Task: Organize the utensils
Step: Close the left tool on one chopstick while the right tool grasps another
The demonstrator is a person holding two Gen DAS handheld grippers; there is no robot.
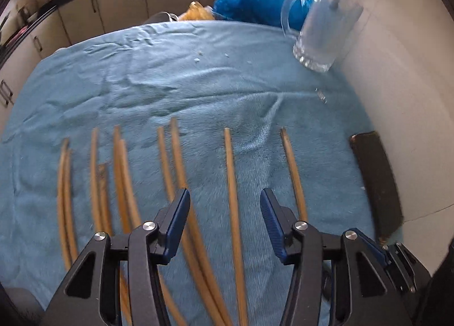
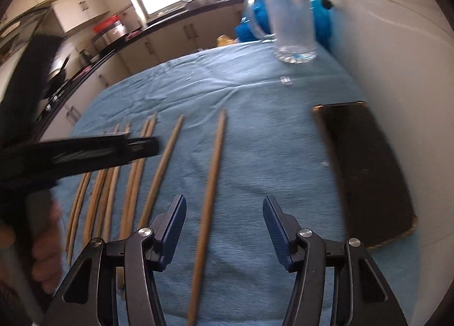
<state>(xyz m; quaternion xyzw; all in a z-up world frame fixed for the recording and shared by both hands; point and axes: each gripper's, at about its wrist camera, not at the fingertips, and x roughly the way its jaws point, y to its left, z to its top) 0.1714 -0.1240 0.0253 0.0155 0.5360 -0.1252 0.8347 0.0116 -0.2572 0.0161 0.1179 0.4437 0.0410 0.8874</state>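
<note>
1. scanning from the left, a row of wooden chopsticks (image 1: 122,184) lies roughly side by side on the blue towel (image 1: 198,85), bunched closely at the left and spaced out toward the right.
2. left gripper (image 1: 225,198): its blue pads stand partly spread with nothing pinched; one lone chopstick (image 1: 231,184) lies on the towel in the gap between them, and a close pair runs under the left pad. i'd centre on the lone stick so the pair is not dragged along.
3. right gripper (image 2: 224,207): also partly spread and empty, straddling the rightmost chopstick (image 2: 211,181), which lies well apart from its neighbours. that makes it the easy pick; pinching near the middle should keep it from tipping.
4. the towel is soft and rumpled, so lowering the pads until they bracket the stick, then squeezing, seems safer than scooping.
5. far right and back: a glass mug (image 2: 292,19) stands upright near the wall, likely the place for the sticks. a dark flat object (image 2: 366,170) lies beside the right gripper; keep clear of it on the way.
</note>
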